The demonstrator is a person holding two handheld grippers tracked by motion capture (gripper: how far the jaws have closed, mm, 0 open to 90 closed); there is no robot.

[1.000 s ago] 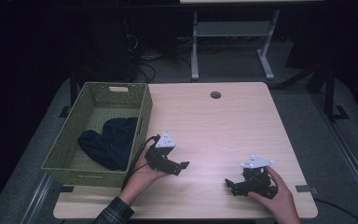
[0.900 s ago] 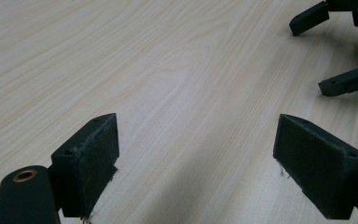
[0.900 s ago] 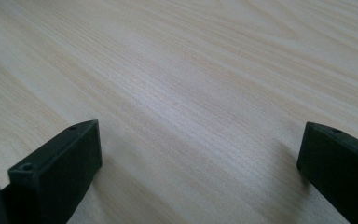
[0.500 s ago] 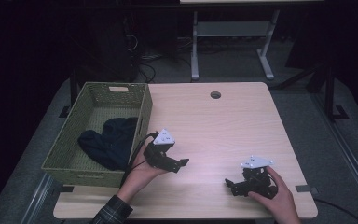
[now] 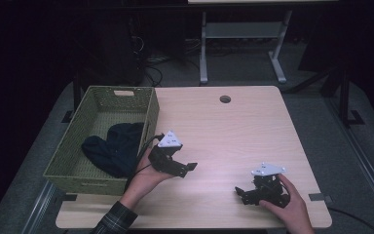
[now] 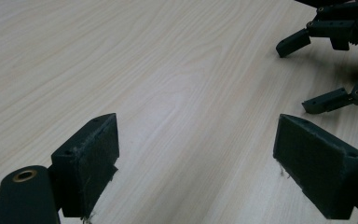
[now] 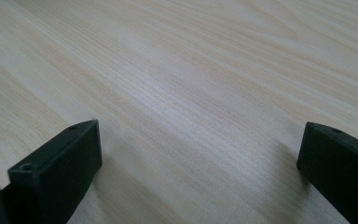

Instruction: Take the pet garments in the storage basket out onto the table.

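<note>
My left gripper (image 5: pixel 187 168) hovers low over the wooden table (image 5: pixel 224 131), just right of a green woven basket (image 5: pixel 152 114). Its jaws stand wide open with nothing between them, as the left gripper view also shows (image 6: pixel 196 158). A dark cloth (image 5: pixel 112 148) lies bunched inside the basket. My right gripper (image 5: pixel 239 192) rests near the table's front right, open and empty, with bare wood between its jaws in the right gripper view (image 7: pixel 198 163). The left gripper view catches the right gripper (image 6: pixel 335 60) at its upper right.
A round cable hole (image 5: pixel 225 99) sits near the table's far edge. A metal stand (image 5: pixel 241 44) and cables lie on the floor beyond the table. Bare wood spreads across the middle and far right of the table.
My left gripper has crept slightly away from the front edge, toward the basket. The right gripper has stayed still.
</note>
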